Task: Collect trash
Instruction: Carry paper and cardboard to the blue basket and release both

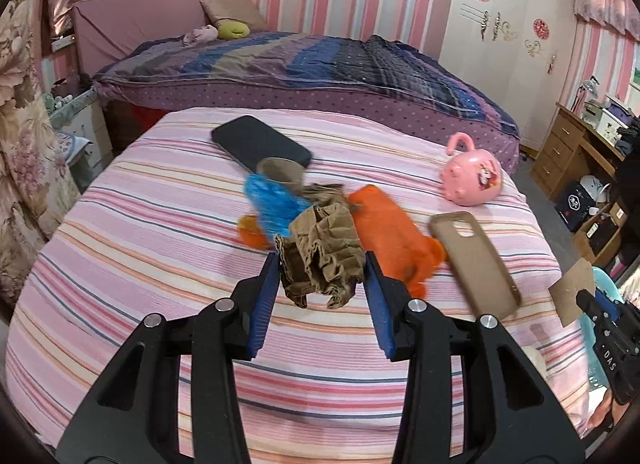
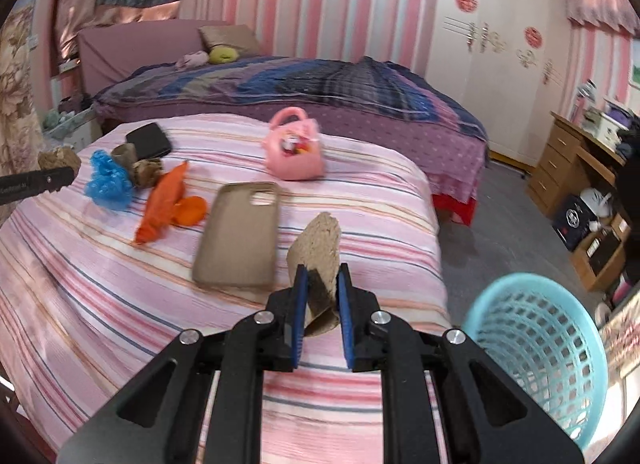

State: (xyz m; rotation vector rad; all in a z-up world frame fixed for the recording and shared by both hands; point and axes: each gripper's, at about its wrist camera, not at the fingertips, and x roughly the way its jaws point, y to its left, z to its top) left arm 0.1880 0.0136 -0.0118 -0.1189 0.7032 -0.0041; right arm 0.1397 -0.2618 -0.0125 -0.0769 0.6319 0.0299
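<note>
Trash: one crumpled paper (image 1: 320, 260) held, one cardboard scrap (image 2: 318, 252) held, one basket (image 2: 538, 348)

Phone case (image 2: 240, 236) smeared by motion, edges soft. Black phone (image 1: 261, 142) partly hidden under a brown paper scrap (image 1: 280, 172). Turquoise basket (image 2: 538, 348) cut off by the frame edge. Desk clutter (image 1: 608, 125) far right too small to identify.
</note>
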